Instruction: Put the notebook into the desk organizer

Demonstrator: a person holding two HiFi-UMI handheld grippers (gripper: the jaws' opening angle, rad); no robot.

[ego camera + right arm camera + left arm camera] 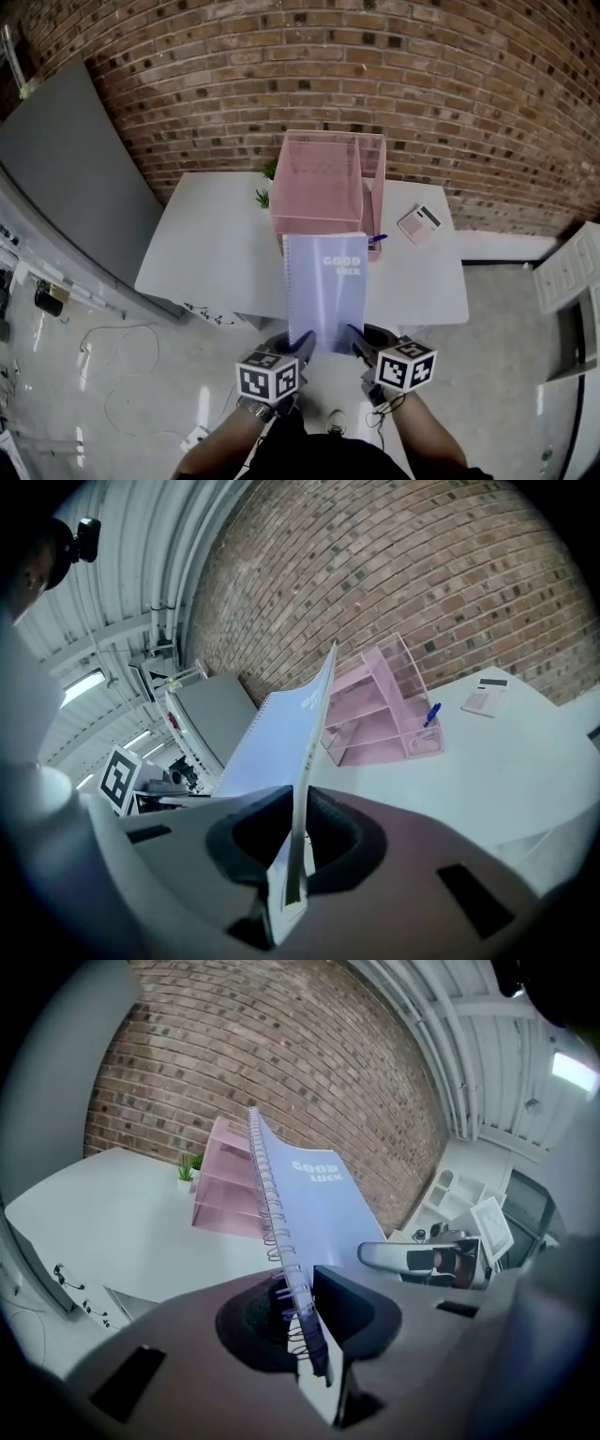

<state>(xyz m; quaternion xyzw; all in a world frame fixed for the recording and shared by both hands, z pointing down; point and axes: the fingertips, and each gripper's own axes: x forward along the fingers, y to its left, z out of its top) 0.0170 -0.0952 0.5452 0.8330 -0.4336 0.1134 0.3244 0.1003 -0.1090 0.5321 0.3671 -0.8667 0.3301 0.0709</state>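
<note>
A pale blue spiral notebook (pixel 325 286) is held flat in the air between me and the white desk (pixel 211 253). My left gripper (pixel 302 349) is shut on its near left corner, by the wire spiral (pixel 279 1241). My right gripper (pixel 354 339) is shut on the near right corner, the page edge (pixel 298 841) clamped between its jaws. The pink desk organizer (pixel 326 183) stands upright on the desk just beyond the notebook's far edge. From the left gripper view the notebook (pixel 309 1204) tilts up toward the organizer (pixel 230 1190); the right gripper view shows the organizer (pixel 380 714) past the notebook (pixel 281 738).
A white calculator (pixel 419 224) lies at the desk's right. A blue pen (pixel 377 240) sticks out beside the organizer's right side. A small green plant (pixel 265 185) stands to the organizer's left. A brick wall (pixel 281 66) runs behind the desk, cables lie on the floor at left.
</note>
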